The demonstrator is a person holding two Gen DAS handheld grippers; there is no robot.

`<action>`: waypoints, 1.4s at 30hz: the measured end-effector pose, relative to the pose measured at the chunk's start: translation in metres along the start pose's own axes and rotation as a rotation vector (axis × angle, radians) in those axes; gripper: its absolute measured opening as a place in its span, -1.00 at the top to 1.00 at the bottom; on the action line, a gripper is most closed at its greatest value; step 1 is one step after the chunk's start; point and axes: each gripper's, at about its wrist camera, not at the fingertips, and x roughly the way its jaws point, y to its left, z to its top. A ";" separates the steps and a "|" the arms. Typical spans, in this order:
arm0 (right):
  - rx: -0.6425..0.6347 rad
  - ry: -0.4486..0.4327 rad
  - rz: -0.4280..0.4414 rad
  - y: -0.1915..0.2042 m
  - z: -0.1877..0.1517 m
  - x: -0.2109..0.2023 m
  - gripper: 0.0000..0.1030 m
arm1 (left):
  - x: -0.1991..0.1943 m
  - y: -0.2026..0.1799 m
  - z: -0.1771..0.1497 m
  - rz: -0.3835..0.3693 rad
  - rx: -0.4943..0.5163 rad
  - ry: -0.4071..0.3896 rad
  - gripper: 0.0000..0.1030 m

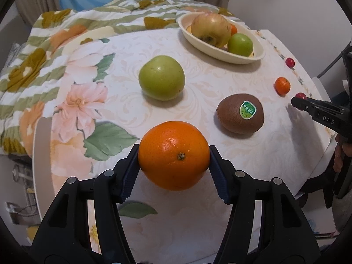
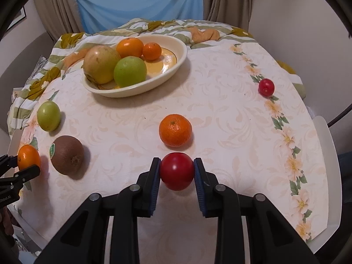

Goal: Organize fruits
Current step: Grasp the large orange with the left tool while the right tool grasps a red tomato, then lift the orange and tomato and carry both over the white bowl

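In the left wrist view my left gripper [image 1: 174, 160] is shut on a large orange [image 1: 173, 155], its pads pressing both sides just above the tablecloth. In the right wrist view my right gripper [image 2: 177, 171] is shut on a small red fruit [image 2: 177, 171]. A cream bowl [image 2: 176, 66] at the back of the table holds a yellowish apple [image 2: 101, 63], a green apple [image 2: 130, 71] and two small oranges [image 2: 129, 47]. A green apple [image 1: 161, 77], a kiwi with a sticker [image 1: 240, 113], a mandarin [image 2: 175, 130] and another red fruit [image 2: 266, 87] lie loose on the cloth.
The round table wears a pale flowered cloth [image 2: 220, 114]; its edge curves close on the right side. A striped flowered blanket [image 1: 44, 50] is bunched at the back and left. A blue curtain [image 2: 140, 2] hangs behind. A person's fingers [image 1: 340, 156] show at the right edge.
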 end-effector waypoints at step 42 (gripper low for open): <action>-0.196 -0.093 0.229 -0.022 0.155 -0.023 0.47 | -0.019 -0.054 0.199 0.033 -0.110 -0.191 -0.30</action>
